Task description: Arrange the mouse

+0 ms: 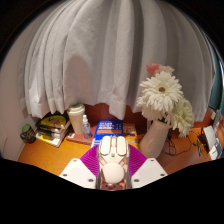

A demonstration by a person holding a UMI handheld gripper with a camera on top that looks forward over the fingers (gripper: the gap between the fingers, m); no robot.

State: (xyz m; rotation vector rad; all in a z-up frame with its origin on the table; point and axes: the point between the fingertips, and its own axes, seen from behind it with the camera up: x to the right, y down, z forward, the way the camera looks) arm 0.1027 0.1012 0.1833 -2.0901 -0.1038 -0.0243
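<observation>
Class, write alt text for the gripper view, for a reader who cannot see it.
A white mouse sits between the gripper's two pink-padded fingers over an orange desk. Beyond stand a white vase of daisies, a paper cup, books and a white curtain.

Mouse between fingers of my tool, touching both pads. Vase with flowers right of mouse on worktop. Cup and books left, beyond fingers. Curtain behind all.
</observation>
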